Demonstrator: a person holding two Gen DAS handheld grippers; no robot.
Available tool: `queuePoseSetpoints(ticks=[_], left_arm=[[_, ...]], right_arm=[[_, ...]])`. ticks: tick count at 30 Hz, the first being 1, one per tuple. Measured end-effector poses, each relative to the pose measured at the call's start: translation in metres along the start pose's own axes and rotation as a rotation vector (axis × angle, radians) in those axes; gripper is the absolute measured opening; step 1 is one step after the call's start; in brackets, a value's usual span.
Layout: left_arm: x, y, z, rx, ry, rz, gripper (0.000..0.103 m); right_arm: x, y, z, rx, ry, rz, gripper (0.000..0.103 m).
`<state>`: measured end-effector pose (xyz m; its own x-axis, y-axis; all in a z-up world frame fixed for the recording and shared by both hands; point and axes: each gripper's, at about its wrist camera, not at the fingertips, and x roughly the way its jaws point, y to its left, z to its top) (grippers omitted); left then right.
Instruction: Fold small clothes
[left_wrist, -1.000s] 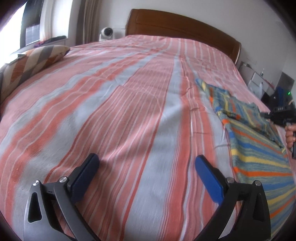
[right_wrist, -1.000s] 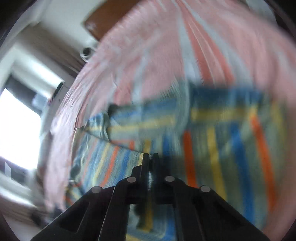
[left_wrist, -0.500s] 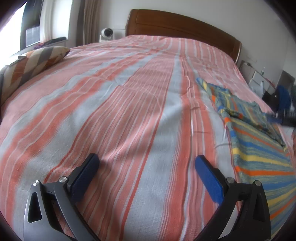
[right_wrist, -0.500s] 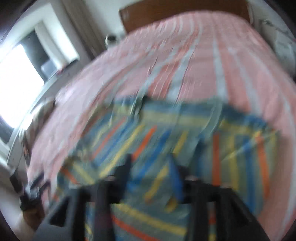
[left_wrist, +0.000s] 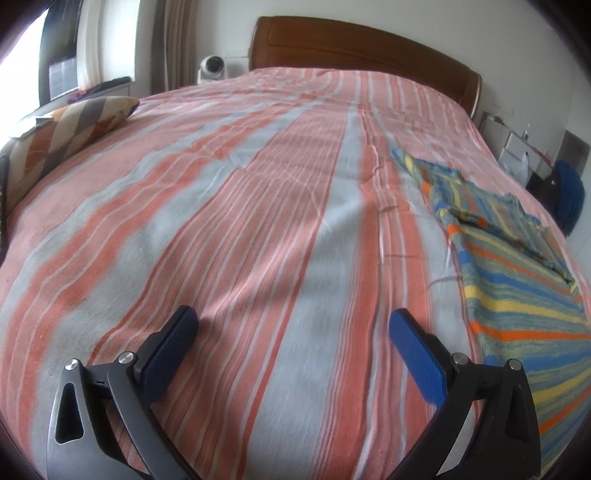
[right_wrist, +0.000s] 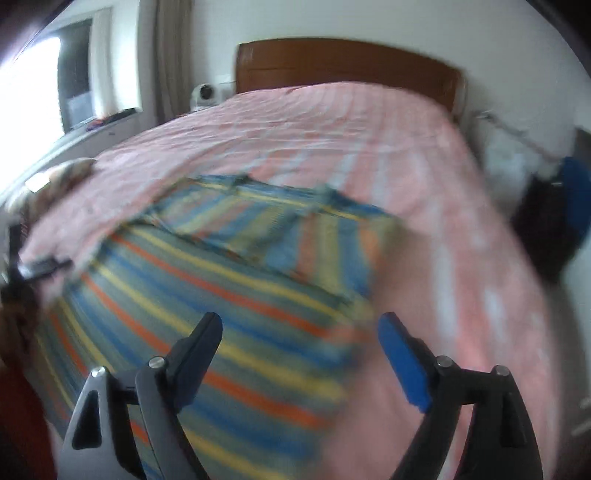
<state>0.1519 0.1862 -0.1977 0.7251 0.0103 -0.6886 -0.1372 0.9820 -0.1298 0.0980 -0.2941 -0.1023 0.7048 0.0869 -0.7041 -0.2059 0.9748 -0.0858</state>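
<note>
lying flat on bedspread: striped garment

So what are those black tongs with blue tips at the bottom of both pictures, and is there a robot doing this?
No robot here: a person holds a two-finger gripper in each hand, and each one carries a wide-angle camera looking along its fingers. One picture comes from the left gripper, the other from the right gripper. Both look down at a bed with a pink and grey striped cover. On it lies a small striped top in blue, yellow and orange, with one part already folded over. A patterned cushion sits at the bed's edge. Nothing is held: the left fingers stand open over bare cover, and the right fingers are opening above the top, with nothing between them.
</note>
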Motion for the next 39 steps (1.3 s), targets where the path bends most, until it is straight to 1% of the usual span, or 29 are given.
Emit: queuePoseSetpoints(ticks=[2, 3, 5, 7, 10, 12, 14, 16, 17, 20, 22, 24, 25, 26, 27, 29, 31, 32, 33, 34, 35, 36, 37, 38, 39], left_arm=[[-0.001, -0.001, -0.001, 0.006, 0.0, 0.007, 0.102], [-0.001, -0.001, -0.001, 0.009, -0.001, 0.011, 0.102], [-0.002, -0.002, -0.002, 0.013, 0.001, 0.017, 0.102], [-0.004, -0.002, -0.003, 0.015, 0.004, 0.022, 0.102], [-0.007, -0.005, -0.007, 0.019, 0.017, 0.03, 0.102], [-0.01, -0.005, -0.008, 0.021, 0.026, 0.032, 0.102], [-0.014, -0.005, -0.01, 0.012, 0.036, 0.027, 0.102], [-0.017, -0.005, -0.012, 0.009, 0.051, 0.023, 0.102], [-0.019, -0.006, -0.013, 0.011, 0.062, 0.022, 0.102], [-0.025, -0.005, -0.013, 0.008, 0.119, 0.009, 0.102], [-0.036, -0.001, -0.014, -0.024, 0.157, -0.044, 0.102], [-0.051, 0.004, -0.019, -0.068, 0.185, -0.134, 0.102], [-0.061, 0.006, -0.025, -0.095, 0.215, -0.209, 0.102], [-0.067, 0.006, -0.029, -0.103, 0.234, -0.248, 0.102], [-0.074, 0.005, -0.036, -0.106, 0.262, -0.288, 0.102], [-0.087, -0.003, -0.052, -0.083, 0.331, -0.338, 0.102], [-0.094, -0.015, -0.07, -0.031, 0.396, -0.342, 0.101], [-0.096, -0.023, -0.08, 0.008, 0.43, -0.323, 0.099], [-0.097, -0.028, -0.086, 0.038, 0.449, -0.305, 0.097], [-0.097, -0.037, -0.093, 0.088, 0.473, -0.273, 0.085], [-0.098, -0.043, -0.096, 0.118, 0.483, -0.255, 0.077], [-0.098, -0.047, -0.098, 0.143, 0.49, -0.238, 0.074], [-0.097, -0.052, -0.099, 0.165, 0.497, -0.221, 0.069], [-0.097, -0.054, -0.1, 0.171, 0.504, -0.215, 0.061], [-0.095, -0.056, -0.101, 0.177, 0.515, -0.206, 0.055]], right_arm=[[-0.013, -0.01, -0.029, 0.023, -0.011, -0.103, 0.096], [-0.024, -0.016, -0.049, 0.051, -0.029, -0.169, 0.097], [-0.038, -0.027, -0.079, 0.112, -0.049, -0.243, 0.098], [-0.043, -0.033, -0.1, 0.167, -0.043, -0.275, 0.098], [-0.038, -0.043, -0.115, 0.195, 0.005, -0.269, 0.098], [-0.035, -0.047, -0.115, 0.193, -0.003, -0.286, 0.098], [-0.033, -0.053, -0.11, 0.229, -0.025, -0.299, 0.098], [-0.03, -0.06, -0.108, 0.283, -0.032, -0.277, 0.098], [-0.025, -0.061, -0.11, 0.294, -0.019, -0.273, 0.098], [-0.001, -0.062, -0.123, 0.316, 0.073, -0.256, 0.1], [0.0, -0.066, -0.124, 0.345, 0.067, -0.236, 0.1], [-0.002, -0.068, -0.123, 0.355, 0.078, -0.227, 0.1], [-0.005, -0.07, -0.122, 0.364, 0.09, -0.229, 0.1], [-0.012, -0.071, -0.12, 0.383, 0.098, -0.217, 0.1], [-0.021, -0.072, -0.119, 0.4, 0.094, -0.186, 0.1], [-0.039, -0.069, -0.113, 0.412, 0.095, -0.069, 0.1], [-0.056, -0.055, -0.106, 0.358, 0.137, 0.08, 0.1], [-0.064, -0.043, -0.106, 0.324, 0.178, 0.168, 0.1], [-0.067, -0.033, -0.109, 0.301, 0.22, 0.23, 0.1], [-0.069, -0.025, -0.113, 0.287, 0.258, 0.268, 0.099], [-0.069, -0.016, -0.119, 0.277, 0.303, 0.292, 0.096], [-0.068, -0.011, -0.125, 0.279, 0.337, 0.298, 0.094], [-0.064, -0.004, -0.134, 0.288, 0.38, 0.302, 0.087], [-0.058, 0.0, -0.14, 0.294, 0.415, 0.303, 0.076], [-0.052, 0.003, -0.145, 0.295, 0.437, 0.301, 0.069]])
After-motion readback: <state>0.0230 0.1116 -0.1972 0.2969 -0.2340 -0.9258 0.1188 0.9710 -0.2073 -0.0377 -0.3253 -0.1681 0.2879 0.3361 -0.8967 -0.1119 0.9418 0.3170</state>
